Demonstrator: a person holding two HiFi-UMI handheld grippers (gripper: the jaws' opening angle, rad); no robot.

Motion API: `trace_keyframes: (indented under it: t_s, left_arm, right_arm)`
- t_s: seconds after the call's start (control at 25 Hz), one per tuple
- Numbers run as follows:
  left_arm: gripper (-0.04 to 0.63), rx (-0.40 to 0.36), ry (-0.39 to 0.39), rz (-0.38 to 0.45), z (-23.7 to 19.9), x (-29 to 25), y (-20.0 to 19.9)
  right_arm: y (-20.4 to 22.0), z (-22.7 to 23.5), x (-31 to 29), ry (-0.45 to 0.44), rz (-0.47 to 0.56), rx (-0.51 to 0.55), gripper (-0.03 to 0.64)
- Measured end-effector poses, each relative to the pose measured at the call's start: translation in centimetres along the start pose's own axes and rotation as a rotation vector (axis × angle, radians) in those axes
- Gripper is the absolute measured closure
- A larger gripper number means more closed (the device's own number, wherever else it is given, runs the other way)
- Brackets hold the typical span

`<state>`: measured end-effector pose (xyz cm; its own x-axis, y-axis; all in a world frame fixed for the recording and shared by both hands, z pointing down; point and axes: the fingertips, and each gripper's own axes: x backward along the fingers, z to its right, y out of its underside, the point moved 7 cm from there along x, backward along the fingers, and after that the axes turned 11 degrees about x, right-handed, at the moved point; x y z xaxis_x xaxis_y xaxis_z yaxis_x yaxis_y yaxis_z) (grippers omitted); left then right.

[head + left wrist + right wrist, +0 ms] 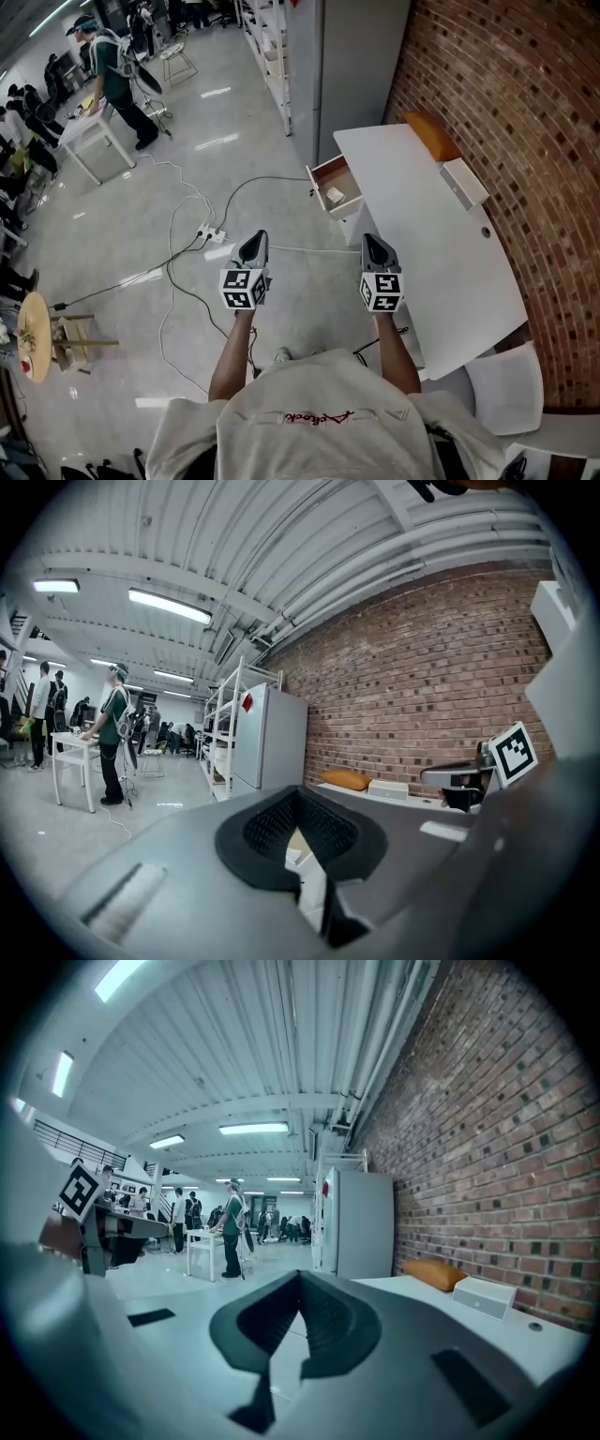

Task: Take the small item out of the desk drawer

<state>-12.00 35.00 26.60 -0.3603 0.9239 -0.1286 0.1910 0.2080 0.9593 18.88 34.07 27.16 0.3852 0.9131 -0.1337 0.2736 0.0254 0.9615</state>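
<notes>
The white desk (441, 253) stands along the brick wall, and its drawer (349, 178) is pulled out at the far left corner. A small white item (334, 196) lies inside the drawer. My left gripper (255, 244) is held over the floor, short of the drawer, with its jaws shut and nothing in them (298, 794). Over the desk's near left edge hovers my right gripper (377, 248), also shut and empty (300, 1279). Both point level towards the drawer end of the desk.
On the desk lie an orange cushion (431, 134) and a white box (464, 183). A grey cabinet (347, 66) stands beyond the drawer. Cables and a power strip (214, 233) cross the floor. A person (112, 84) stands at a far table. A white chair (506, 389) sits near right.
</notes>
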Motion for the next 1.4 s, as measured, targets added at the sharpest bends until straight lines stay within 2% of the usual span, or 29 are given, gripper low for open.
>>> trace_keyframes:
  t_s: [0.52,0.92,1.4]
  left_arm:
    - [0.586,0.001,-0.036,0.004,2.1,-1.1,1.1]
    - [0.586,-0.009,-0.022,-0.006,3.0,-4.0,1.5]
    - [0.586,0.017,-0.038,-0.012,0.0,-7.0,1.6]
  right_arm:
    - [1.5,1.9,-0.7,-0.052,0.006,-0.005,0.606]
    - [2.5,3.9,-1.9,-0.053,0.005,-0.019,0.606]
    - [3.6,4.1,-6.3,-0.06,-0.011,-0.019,0.606]
